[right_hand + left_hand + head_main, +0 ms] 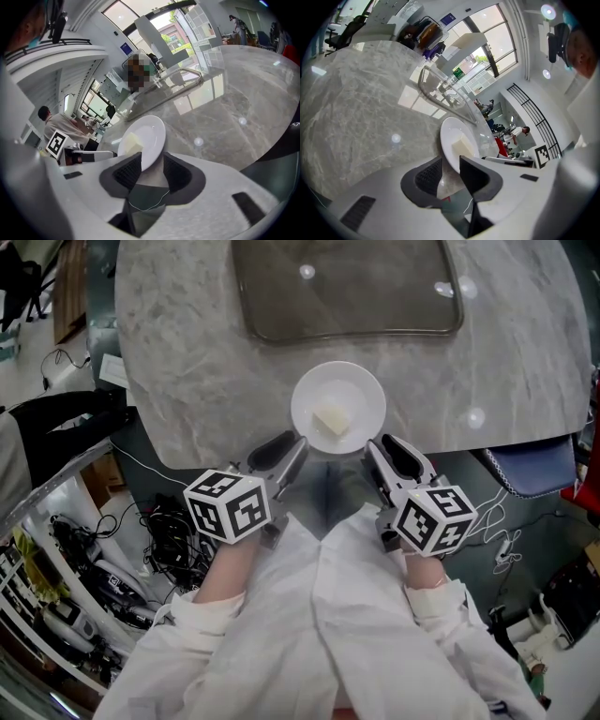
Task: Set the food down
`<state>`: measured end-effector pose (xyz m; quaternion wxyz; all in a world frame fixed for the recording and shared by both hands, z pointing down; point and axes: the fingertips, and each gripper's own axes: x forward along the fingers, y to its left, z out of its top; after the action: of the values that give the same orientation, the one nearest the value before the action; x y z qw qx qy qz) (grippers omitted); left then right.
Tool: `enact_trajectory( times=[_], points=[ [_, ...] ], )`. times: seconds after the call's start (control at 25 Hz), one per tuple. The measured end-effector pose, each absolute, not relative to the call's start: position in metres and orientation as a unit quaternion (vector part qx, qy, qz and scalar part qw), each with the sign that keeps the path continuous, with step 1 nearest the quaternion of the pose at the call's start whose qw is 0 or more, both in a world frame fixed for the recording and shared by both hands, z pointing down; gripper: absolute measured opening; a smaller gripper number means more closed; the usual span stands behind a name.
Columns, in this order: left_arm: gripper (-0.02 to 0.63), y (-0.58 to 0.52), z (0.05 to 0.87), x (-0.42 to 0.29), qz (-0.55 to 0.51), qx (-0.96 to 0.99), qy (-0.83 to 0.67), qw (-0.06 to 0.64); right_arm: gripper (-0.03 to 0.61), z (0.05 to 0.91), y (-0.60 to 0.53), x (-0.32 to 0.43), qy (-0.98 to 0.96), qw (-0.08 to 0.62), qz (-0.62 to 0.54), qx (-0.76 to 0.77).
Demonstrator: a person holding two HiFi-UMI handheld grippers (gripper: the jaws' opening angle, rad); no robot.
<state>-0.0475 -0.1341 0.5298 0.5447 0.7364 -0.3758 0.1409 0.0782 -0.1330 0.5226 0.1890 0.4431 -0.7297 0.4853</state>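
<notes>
A white plate (359,390) with a pale block of food (331,419) on it rests at the near edge of the grey marble table (187,352). My left gripper (289,450) is at the plate's near-left rim and my right gripper (386,452) at its near-right rim. In the left gripper view the plate (451,133) and the food (462,148) show beyond the left gripper (451,171); the rim sits between the pads with a gap beside it. The right gripper view shows the plate (151,133) and food (132,140), the rim loose between the right gripper's (152,169) spread pads.
A large clear glass tray (347,287) lies on the table beyond the plate. Below the table's edge, tangled cables (159,531) cover the floor at the left and a blue seat (530,470) stands at the right. White sleeves fill the lower middle.
</notes>
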Motion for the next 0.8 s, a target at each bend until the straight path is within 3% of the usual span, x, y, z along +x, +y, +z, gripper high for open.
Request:
enact_trajectory(
  times=[0.8],
  points=[
    [0.11,-0.1415,0.5337,-0.0384,0.11,0.712,-0.394,0.571,0.111,0.5309,-0.1382,0.0819,-0.701,0.151,0.522,0.462]
  ],
)
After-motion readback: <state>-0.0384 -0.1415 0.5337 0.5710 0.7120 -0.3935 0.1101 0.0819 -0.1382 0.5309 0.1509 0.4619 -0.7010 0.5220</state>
